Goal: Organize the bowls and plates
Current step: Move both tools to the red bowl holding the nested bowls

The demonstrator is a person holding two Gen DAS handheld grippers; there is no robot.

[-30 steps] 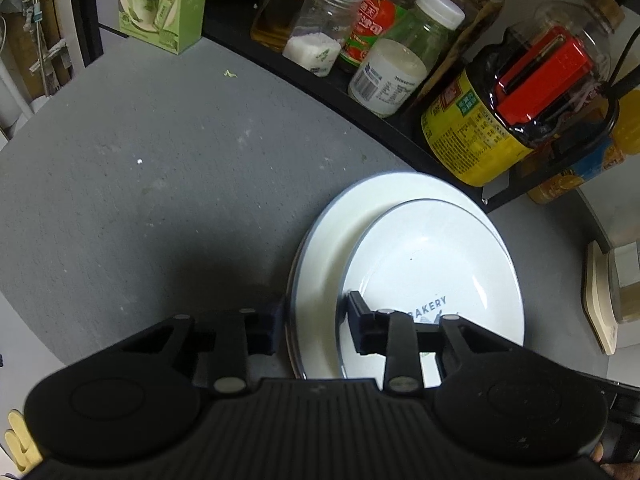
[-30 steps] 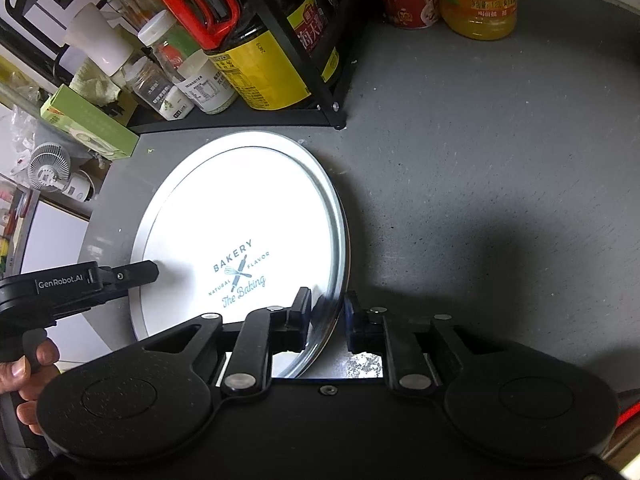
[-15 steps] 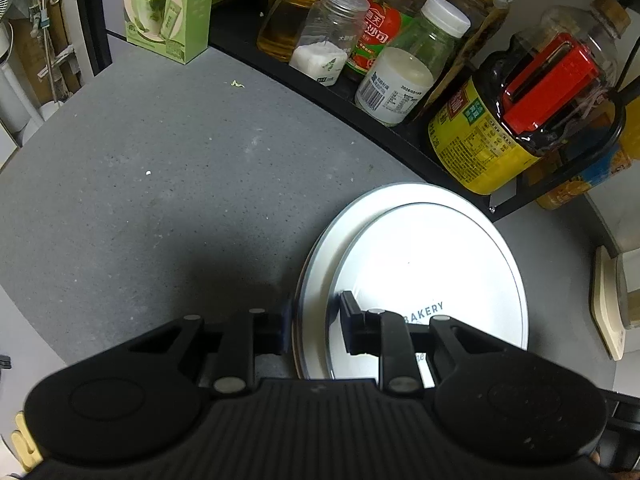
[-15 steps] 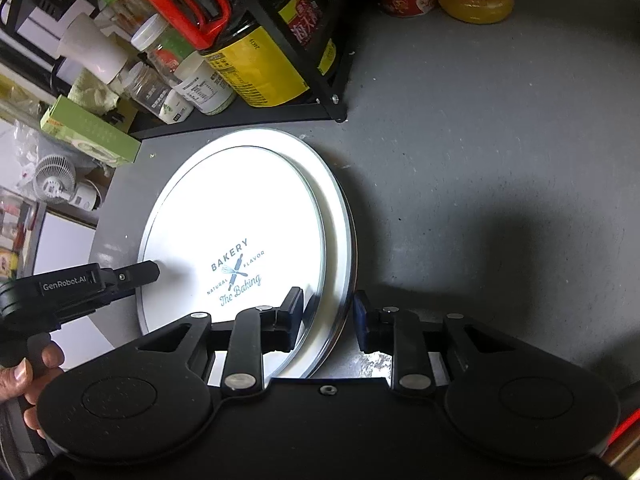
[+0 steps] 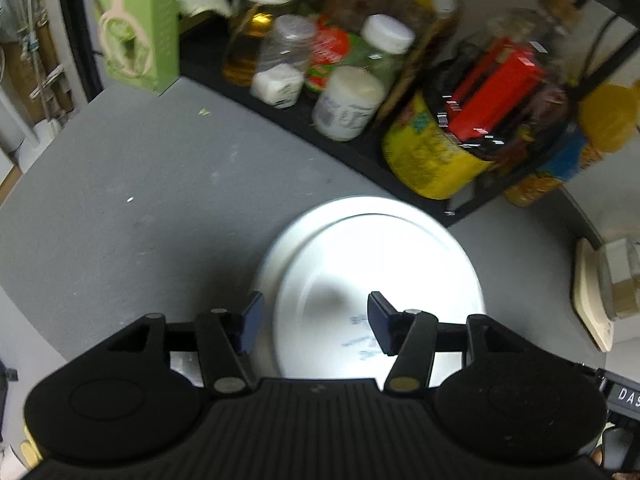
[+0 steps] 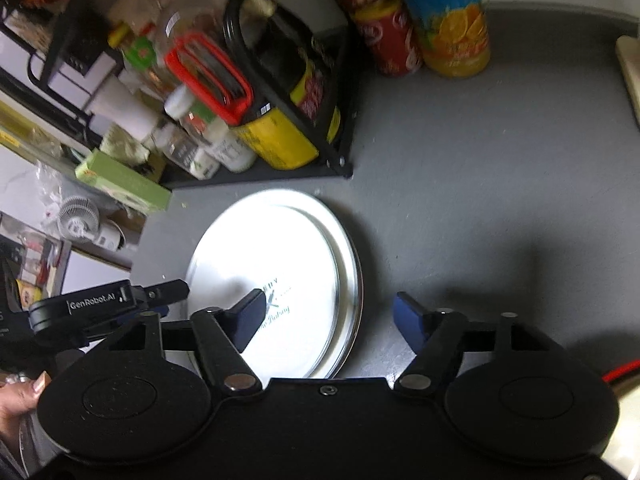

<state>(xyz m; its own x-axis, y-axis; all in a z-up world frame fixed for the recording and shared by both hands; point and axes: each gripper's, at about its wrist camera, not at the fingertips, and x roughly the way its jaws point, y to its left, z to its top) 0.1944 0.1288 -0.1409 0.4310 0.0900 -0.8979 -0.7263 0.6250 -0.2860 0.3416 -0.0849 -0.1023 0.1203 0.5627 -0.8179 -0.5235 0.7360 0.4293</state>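
two white plates lie stacked on the grey counter (image 6: 500,184), the top plate (image 5: 384,272) sitting slightly off-centre on the larger bottom plate (image 6: 352,264), just in front of the black condiment rack (image 6: 304,160). the left gripper (image 5: 314,320) and right gripper (image 6: 330,314) both hover above the stack with jaws spread wide, grasping nothing. the stacking step looks done; next likely comes finding a bowl or another plate, none visible here.

black rack (image 6: 340,160), green box (image 5: 136,24), cola can (image 6: 384,32)
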